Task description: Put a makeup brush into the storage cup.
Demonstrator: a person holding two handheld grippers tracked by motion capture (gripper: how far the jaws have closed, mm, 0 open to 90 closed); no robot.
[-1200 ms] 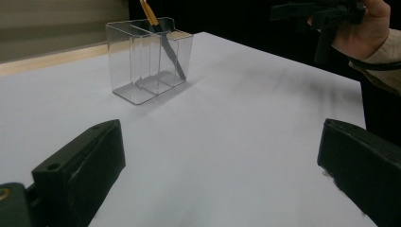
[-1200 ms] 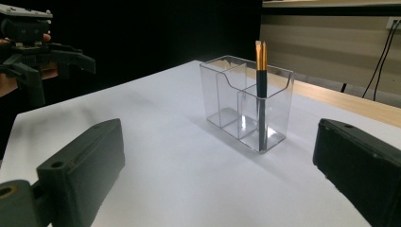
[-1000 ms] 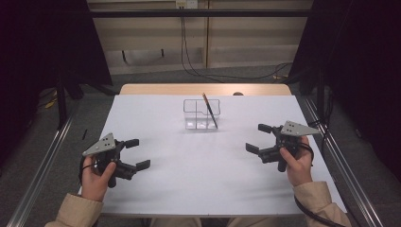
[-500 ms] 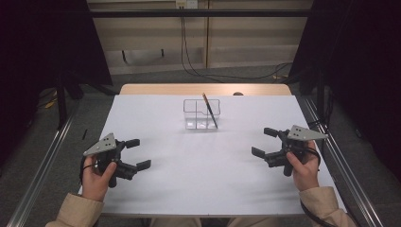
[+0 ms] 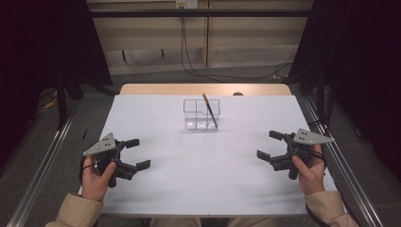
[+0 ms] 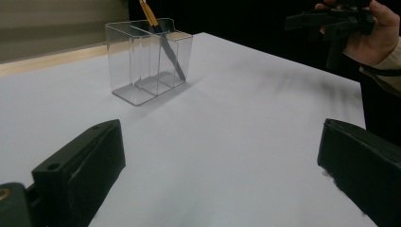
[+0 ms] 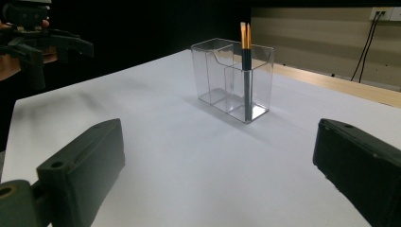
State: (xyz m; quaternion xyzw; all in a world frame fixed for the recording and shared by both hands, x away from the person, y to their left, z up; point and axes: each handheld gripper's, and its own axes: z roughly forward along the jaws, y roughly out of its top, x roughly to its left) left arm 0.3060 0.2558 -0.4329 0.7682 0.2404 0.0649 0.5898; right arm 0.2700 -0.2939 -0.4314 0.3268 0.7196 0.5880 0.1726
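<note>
A: Starting nearest the person, what are the hands doing?

B: The left gripper (image 5: 135,153) sits on the near-left side of the clear holder (image 5: 202,114), well apart from it, jaws spread wide with nothing between them. The right gripper (image 5: 271,145) sits on the holder's near-right side, also well apart, jaws just as wide and empty. Both hover low over the white table (image 5: 203,175).

A: And the holder itself?

B: It stands upright toward the far middle of the table. A pencil (image 5: 210,109) leans inside it, tip down in the end compartment on the right gripper's side, its orange end poking above the rim. From the right gripper view the pencil (image 7: 246,71) looks like it may be two thin sticks side by side; I cannot tell for sure.

A: So how far along is the job?

B: I'd judge the pencil is already stowed and nothing else lies loose near the holder. If it must come out, that reach hasn't started.
</note>
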